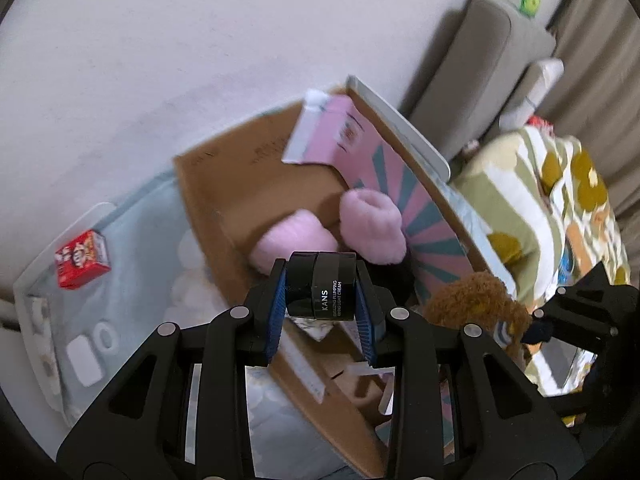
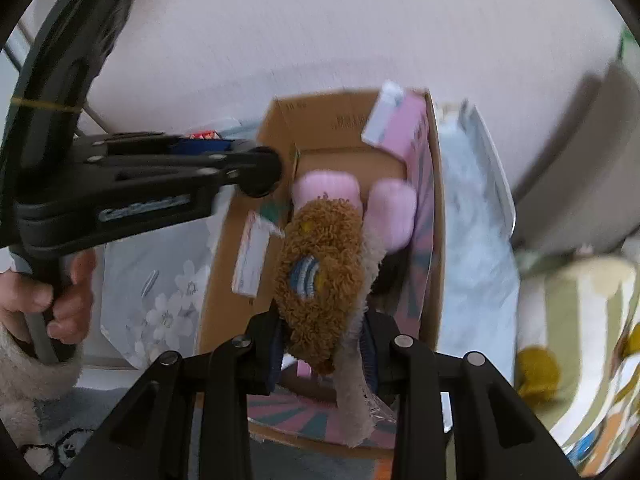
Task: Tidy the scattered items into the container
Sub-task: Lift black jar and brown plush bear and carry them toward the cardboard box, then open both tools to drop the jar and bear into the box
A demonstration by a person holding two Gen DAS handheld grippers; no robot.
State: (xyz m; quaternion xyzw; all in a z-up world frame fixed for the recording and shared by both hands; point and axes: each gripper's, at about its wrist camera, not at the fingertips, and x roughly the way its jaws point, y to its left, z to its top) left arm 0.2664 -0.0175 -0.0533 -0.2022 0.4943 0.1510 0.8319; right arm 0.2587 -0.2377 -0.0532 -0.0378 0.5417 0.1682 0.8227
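Observation:
My left gripper (image 1: 322,294) is shut on a black cream jar (image 1: 322,286) labelled KANS, held above the open cardboard box (image 1: 208,216). My right gripper (image 2: 322,344) is shut on a brown fuzzy slipper (image 2: 320,272) with a blue striped patch, also above the cardboard box (image 2: 224,280). Inside the box lie two pink fluffy slippers (image 1: 370,224) (image 2: 394,210) and a small white carton (image 2: 252,260). In the left wrist view the brown slipper (image 1: 476,300) shows at the right, with the right gripper behind it. The left gripper (image 2: 260,176) reaches in from the left of the right wrist view, gripped by a person's hand (image 2: 60,300).
A red snack box (image 1: 82,260) and a white case (image 1: 84,360) lie on a pale blue tray (image 1: 132,232) left of the box. A patterned green and yellow blanket (image 1: 540,208) lies to the right. A grey sofa (image 1: 488,64) stands behind, against the pale wall.

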